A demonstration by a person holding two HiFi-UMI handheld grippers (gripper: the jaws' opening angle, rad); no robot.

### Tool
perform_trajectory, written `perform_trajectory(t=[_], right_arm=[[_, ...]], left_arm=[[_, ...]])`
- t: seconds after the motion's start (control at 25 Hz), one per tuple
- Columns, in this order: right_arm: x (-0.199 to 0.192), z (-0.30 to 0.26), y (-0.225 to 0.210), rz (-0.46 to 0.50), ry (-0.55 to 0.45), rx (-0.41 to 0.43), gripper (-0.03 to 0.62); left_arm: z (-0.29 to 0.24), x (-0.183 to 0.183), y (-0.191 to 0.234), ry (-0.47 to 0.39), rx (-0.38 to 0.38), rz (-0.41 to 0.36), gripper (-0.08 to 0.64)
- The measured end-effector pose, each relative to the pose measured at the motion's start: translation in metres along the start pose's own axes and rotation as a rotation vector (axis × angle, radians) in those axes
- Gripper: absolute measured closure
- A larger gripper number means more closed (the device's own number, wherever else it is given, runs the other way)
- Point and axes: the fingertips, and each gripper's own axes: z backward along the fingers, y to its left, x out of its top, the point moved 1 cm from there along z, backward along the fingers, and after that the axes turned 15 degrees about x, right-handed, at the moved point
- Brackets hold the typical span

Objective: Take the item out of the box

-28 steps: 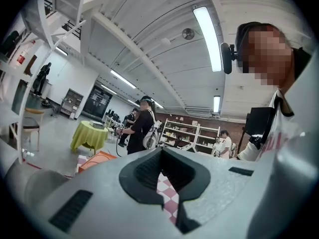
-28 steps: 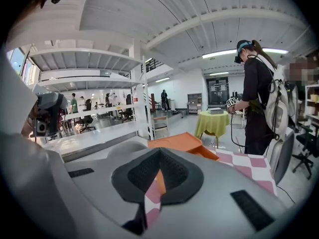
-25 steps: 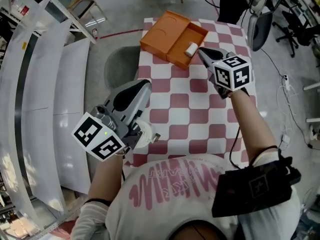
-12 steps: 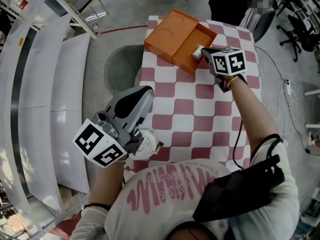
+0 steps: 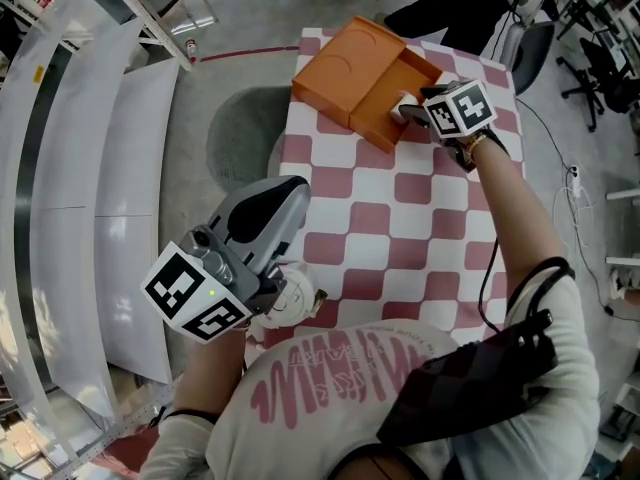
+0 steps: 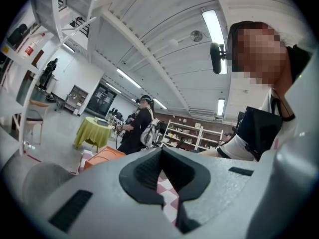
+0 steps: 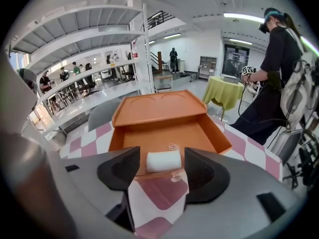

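Roll [image 7: 163, 161]: white cylinder, near wall of orange cardboard box [image 7: 149, 141].
Right gripper [image 7: 161, 169]: just opened, roll ahead ungripped.
Risk: jaws snagging wall.

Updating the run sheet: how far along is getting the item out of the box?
Done: orange box stands open. In hand: right tongs have just been opening, aimed down with the white roll lined up between them, not gripped. To do: close on the roll, lift it out. Left tongs shut, idle.

Grey floor [image 5: 250, 8], white shelving [image 7: 84, 39], ceiling striplights [image 6: 213, 26]
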Motion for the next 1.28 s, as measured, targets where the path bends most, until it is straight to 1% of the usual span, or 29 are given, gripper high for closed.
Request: perform_trajectory(t=[0.2,0.36,0.6,0.8,0.84,0.92,1.28], right_arm=[[-0.005,-0.014,-0.003,-0.015,0.074,0.017,0.318],[-0.008,-0.021,-0.005,0.032,0.153,-0.010,0.304],[-0.015,-0.030,-0.009,0.101,0.274,-0.052,0.304],[-0.016,-0.034,-0.010,0.100,0.301,-0.065,0.305],[-0.016,-0.034,-0.009,0.101,0.302,-0.064,0.325],[-0.015,-0.033,-0.008,0.105,0.299,-0.071,0.336],[-0.015,-0.023,-0.001,0.128,0.262,-0.116,0.341]], left_arm=[[-0.001,0.001,0.003,-0.005,-0.002,0.005,0.552],[0.001,0.002,0.008,-0.017,0.011,0.012,0.552],[0.002,0.002,0.009,-0.021,0.011,0.013,0.552],[0.003,0.002,0.009,-0.021,0.006,0.016,0.552],[0.003,0.002,0.009,-0.020,0.007,0.015,0.552],[0.004,0.003,0.009,-0.021,0.006,0.015,0.552],[0.012,0.009,0.007,-0.048,0.006,0.020,0.552]])
